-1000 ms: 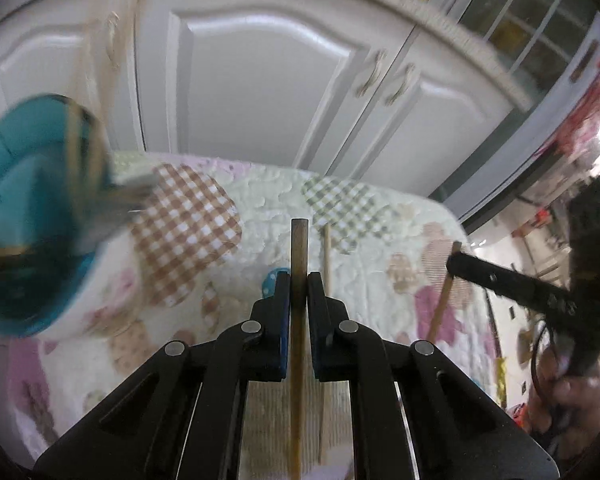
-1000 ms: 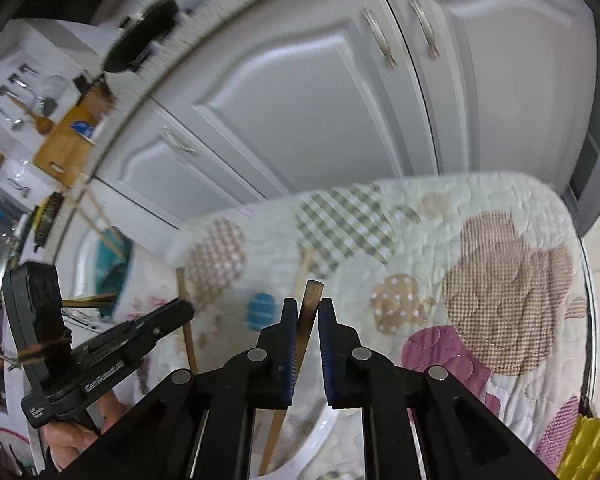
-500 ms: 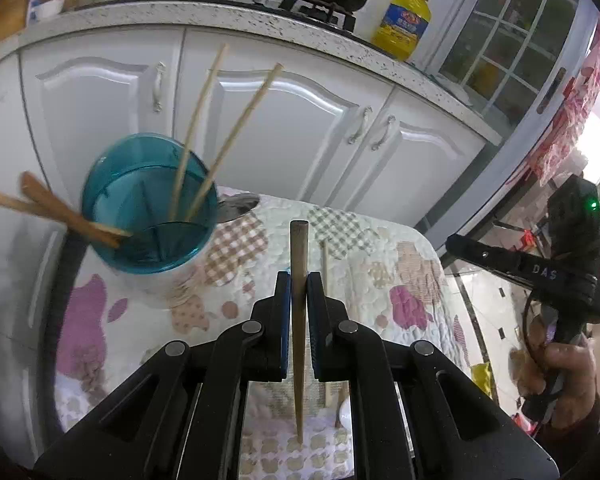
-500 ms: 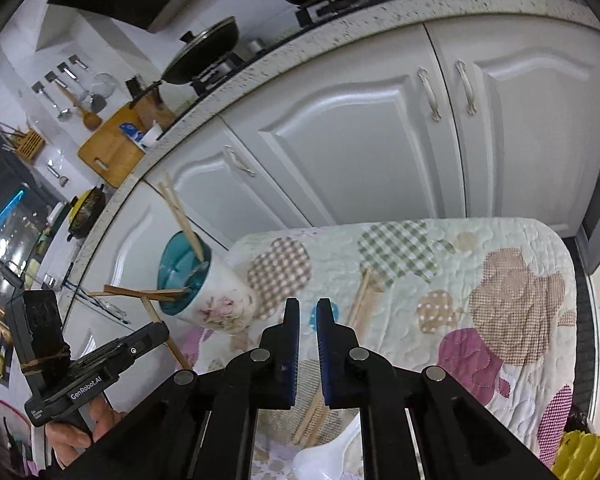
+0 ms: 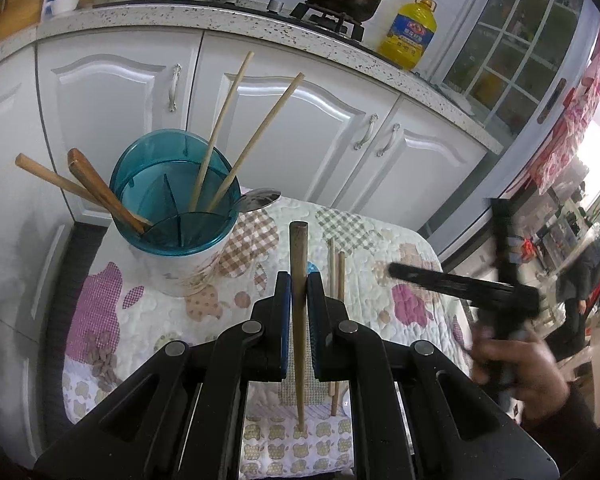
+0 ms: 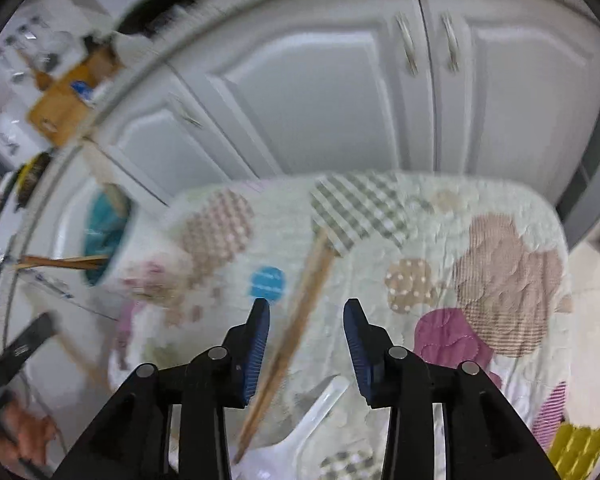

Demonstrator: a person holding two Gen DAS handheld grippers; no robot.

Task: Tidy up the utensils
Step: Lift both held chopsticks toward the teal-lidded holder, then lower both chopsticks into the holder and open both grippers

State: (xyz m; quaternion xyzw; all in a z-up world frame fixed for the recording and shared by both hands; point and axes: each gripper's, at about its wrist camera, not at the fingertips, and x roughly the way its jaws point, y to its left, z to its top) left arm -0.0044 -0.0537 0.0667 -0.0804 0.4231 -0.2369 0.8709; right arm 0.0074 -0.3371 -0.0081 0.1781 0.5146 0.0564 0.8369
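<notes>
Standing at the left on the quilted cloth (image 5: 112, 332), the teal utensil holder (image 5: 176, 196) is already carrying two wooden handles and two pale chopsticks, all leaning outward. A metal spoon (image 5: 260, 199) is lying just behind it. The left gripper (image 5: 299, 294) is clenching a dark wooden chopstick (image 5: 299, 264) near its thick end, with the thin end hanging down toward the cloth. Such a stick is probably light, stiff and rather smooth, so it may be swinging or slipping in the jaws; a hold closer to the middle seems steadier. To the right, two more chopsticks (image 5: 337, 280) are lying together on the cloth.

The right gripper (image 6: 306, 316) is opening its jaws above this pair (image 6: 300, 320), not pressing on it. A white plastic spoon (image 6: 304, 428) is lying near it, partly hidden by the jaws. The right wrist view is blurred, so the holder's compartments are hard to read there.
</notes>
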